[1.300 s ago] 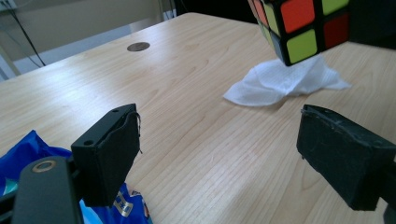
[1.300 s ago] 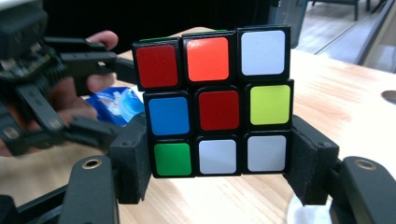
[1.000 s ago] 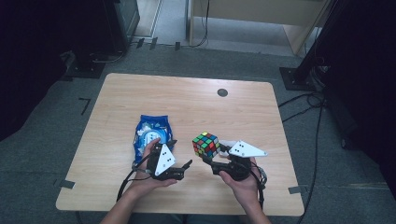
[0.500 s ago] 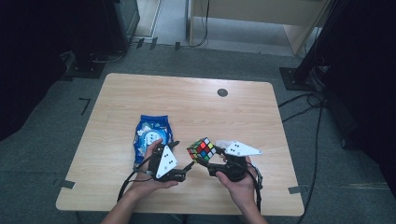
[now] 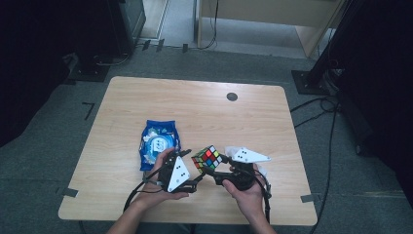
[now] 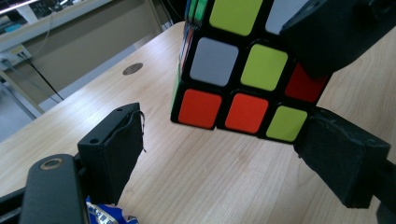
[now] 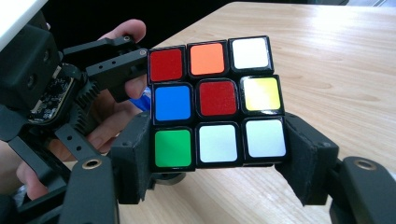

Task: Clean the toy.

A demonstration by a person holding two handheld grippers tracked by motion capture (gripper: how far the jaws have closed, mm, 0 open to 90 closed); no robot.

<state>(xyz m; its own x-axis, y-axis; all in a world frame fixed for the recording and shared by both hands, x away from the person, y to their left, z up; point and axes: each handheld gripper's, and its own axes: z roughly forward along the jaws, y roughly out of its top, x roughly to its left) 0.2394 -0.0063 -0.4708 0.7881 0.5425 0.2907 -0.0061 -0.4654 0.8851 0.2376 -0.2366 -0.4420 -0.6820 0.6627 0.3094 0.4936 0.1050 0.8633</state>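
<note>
No readable text is showing anywhere. The blue packet (image 5: 158, 145), lying left of centre in the high view, is carrying a white printed label, but its lettering is staying too small and blurred to read.

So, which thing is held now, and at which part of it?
The right gripper holds the puzzle cube, its jaws pressing two opposite sides of the bottom layer; the left gripper is open.

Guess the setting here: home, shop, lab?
Likely a lab or recording room. A bare wooden table stands on grey carpet with cables trailing across the floor, black equipment stands around it, and marker tape on the carpet by the table.
</note>
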